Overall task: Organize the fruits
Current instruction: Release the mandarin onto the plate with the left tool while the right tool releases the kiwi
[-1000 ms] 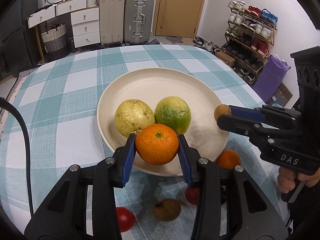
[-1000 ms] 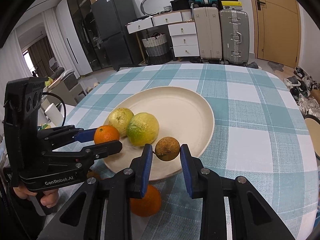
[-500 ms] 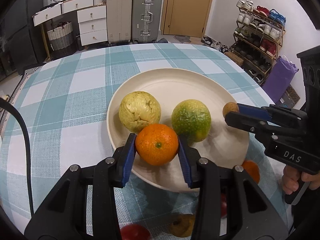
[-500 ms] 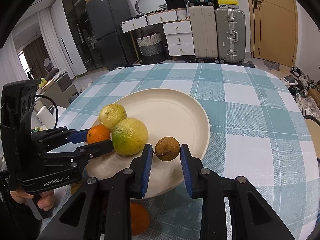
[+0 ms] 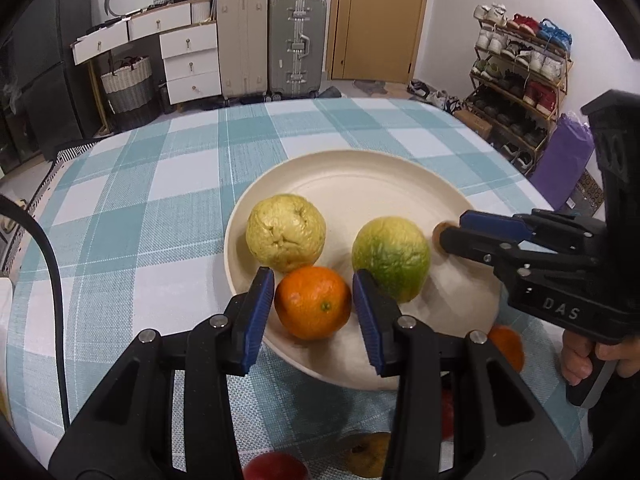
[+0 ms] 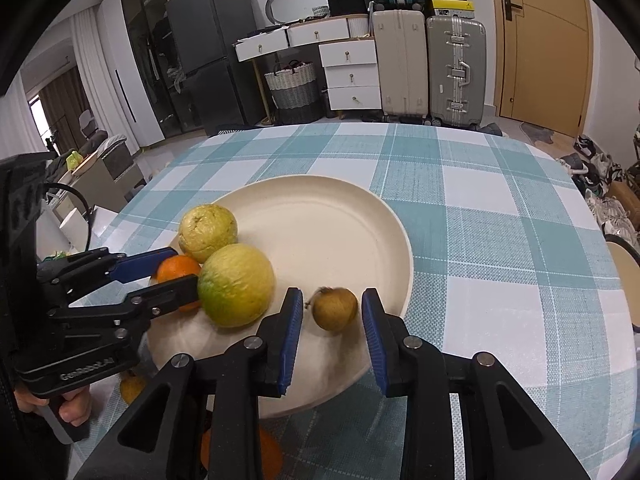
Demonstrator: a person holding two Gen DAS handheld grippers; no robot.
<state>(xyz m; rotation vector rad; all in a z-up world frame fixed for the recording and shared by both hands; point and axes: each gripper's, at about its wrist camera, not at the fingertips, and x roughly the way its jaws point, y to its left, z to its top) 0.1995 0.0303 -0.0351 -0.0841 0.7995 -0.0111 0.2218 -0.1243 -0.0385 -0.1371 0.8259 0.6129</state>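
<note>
Over plate (image 5: 360, 184) | left gripper (image 5: 313, 307) clamps orange (image 5: 312, 304) | right gripper (image 6: 331, 322) just opening, brown fruit (image 6: 334, 309) loose between

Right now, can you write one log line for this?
left gripper: shut on orange | right gripper: just opening, small brown fruit loose over plate

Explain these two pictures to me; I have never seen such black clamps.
There is no robot here. A person holds a two-finger clamp tool in each hand, and a wide-angle camera on each looks along its fingers. One picture comes from the left tool and one from the right, so each also shows the other tool from the side. On the checked tablecloth stands a cream plate with a yellow fruit and a green-yellow fruit. The left gripper is clamped on an orange over the plate's near edge. The right gripper has just been opening, and the small brown fruit is loose between its pads.
</note>
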